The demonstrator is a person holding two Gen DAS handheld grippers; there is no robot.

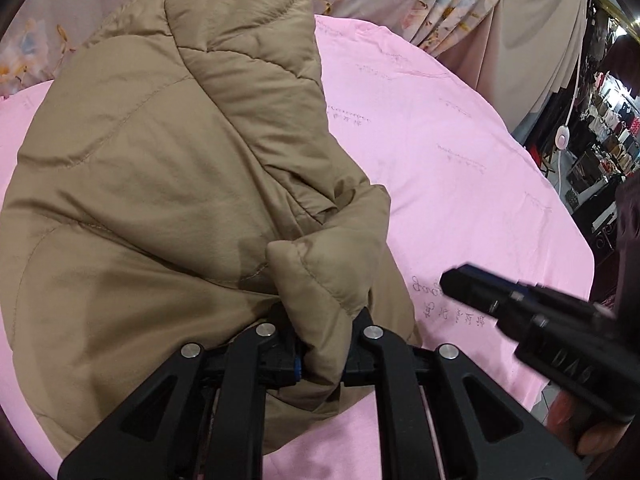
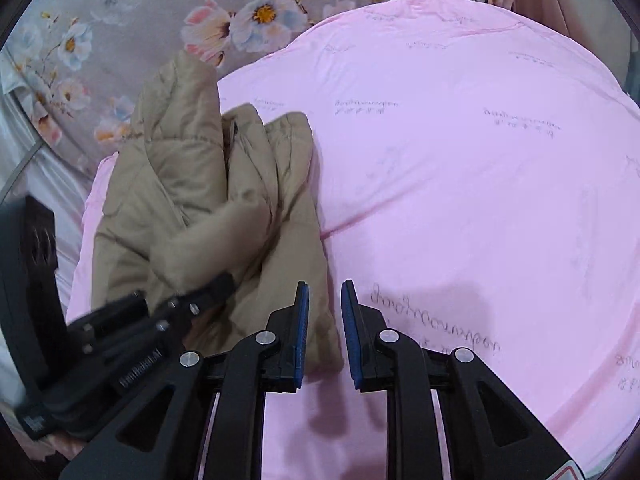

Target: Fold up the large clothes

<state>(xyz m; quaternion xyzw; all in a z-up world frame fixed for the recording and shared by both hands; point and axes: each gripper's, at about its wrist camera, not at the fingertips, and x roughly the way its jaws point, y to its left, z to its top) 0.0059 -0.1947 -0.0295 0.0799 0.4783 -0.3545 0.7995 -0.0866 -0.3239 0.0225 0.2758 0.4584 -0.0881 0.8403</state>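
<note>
A tan quilted jacket lies bunched on a pink sheet. My left gripper is shut on a fold of the jacket's edge, and the padded cloth bulges up between its jaws. In the right wrist view the same jacket is heaped at the left, with the left gripper reaching into it from the lower left. My right gripper stands open just right of the jacket's near edge, over the pink sheet, with nothing between its blue pads. The right gripper also enters the left wrist view from the right.
A grey floral bedspread lies behind the pink sheet. Floral curtains hang at the back right. Past the bed's right edge is a dark room with shelves of goods and a white cable. A hand holds the right gripper's handle.
</note>
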